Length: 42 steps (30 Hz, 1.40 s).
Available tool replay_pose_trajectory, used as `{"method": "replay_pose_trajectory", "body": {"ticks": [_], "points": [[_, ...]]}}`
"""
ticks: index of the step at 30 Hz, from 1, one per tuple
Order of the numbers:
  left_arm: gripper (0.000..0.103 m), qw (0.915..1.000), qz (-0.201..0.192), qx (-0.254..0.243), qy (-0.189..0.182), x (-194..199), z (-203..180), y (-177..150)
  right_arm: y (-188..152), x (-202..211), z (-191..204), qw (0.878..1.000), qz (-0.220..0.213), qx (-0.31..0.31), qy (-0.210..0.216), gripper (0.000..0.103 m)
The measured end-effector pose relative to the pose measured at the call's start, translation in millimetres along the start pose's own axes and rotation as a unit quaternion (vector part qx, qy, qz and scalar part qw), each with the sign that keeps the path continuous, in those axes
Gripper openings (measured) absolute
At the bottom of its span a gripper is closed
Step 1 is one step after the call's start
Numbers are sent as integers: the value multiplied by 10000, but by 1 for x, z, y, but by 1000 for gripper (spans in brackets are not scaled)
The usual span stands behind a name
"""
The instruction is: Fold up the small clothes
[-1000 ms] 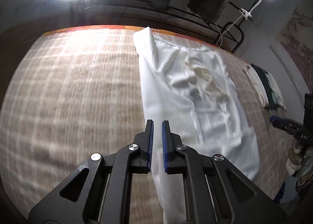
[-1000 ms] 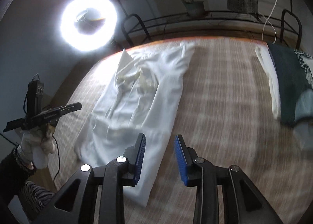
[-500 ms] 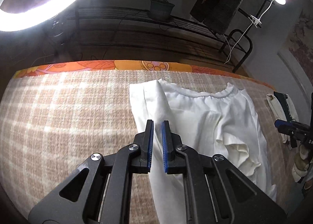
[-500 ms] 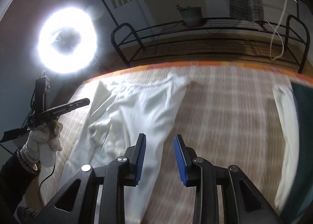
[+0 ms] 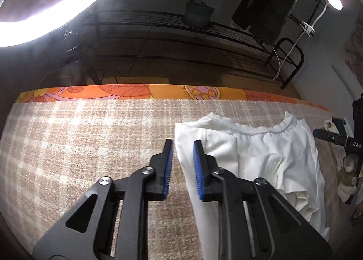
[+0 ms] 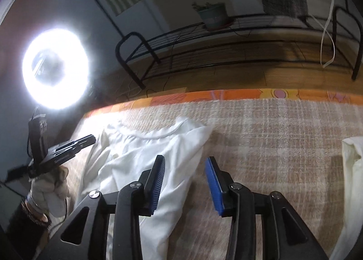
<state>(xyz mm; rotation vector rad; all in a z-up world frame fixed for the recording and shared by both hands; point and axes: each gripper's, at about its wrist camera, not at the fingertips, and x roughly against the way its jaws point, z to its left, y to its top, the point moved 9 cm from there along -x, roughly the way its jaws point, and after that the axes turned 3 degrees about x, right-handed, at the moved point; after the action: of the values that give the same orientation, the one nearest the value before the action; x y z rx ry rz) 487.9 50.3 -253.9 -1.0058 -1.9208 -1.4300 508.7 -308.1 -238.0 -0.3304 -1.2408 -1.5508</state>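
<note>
A white small shirt point(image 5: 261, 158) lies flat on the beige checked cover point(image 5: 79, 146), with its collar toward the far orange edge. My left gripper point(image 5: 182, 144) hangs over the shirt's left shoulder. Its jaws are opening, the shirt's left edge runs between them, and the pads do not press on it. In the right wrist view the shirt point(image 6: 136, 158) lies left of centre. My right gripper point(image 6: 185, 159) stands over the shirt's right shoulder edge, jaws opening, with the cloth edge loose between them. Each gripper also shows at the side of the other's view: right gripper point(image 5: 329, 137), left gripper point(image 6: 88, 141) in a gloved hand point(image 6: 47, 189).
Folded pale clothes point(image 6: 354, 169) lie at the right on the checked cover point(image 6: 272, 135). An orange floral border point(image 5: 136, 92) marks the far edge. Beyond it stand a black metal rack point(image 5: 158, 40) with a plant pot point(image 5: 199, 12), and a bright ring light point(image 6: 55, 69).
Both grippers travelled along the shirt from its lower part up to the collar end. The left jaws went from shut to parted. The right jaws widened a little.
</note>
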Motion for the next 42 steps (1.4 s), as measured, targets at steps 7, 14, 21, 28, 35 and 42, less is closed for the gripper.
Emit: {"method": "replay_pose_trajectory", "body": {"ticks": [7,14,21,28,35,42], "points": [[34,9998,161,-53,-67,-21,-1,1,8,-25,-6,9999,49,-95,55,38],[14,9997,162,-201,-26,-35,-19,3,8,-44,16,9996,142,235,-42,30],[2,9995,-196,-250,-66,-18,-30,8,12,-39,26,9993,37,367,-54,4],[2,9982,-504,-231,-209,34,-31,4,16,-8,41,9984,-271,493,-67,3],[2,9964,-701,-400,-271,93,-52,-15,3,36,71,9965,-426,716,-113,2],[2,9948,-819,-501,-330,148,-68,-59,-32,82,105,9944,-520,901,-175,2]]}}
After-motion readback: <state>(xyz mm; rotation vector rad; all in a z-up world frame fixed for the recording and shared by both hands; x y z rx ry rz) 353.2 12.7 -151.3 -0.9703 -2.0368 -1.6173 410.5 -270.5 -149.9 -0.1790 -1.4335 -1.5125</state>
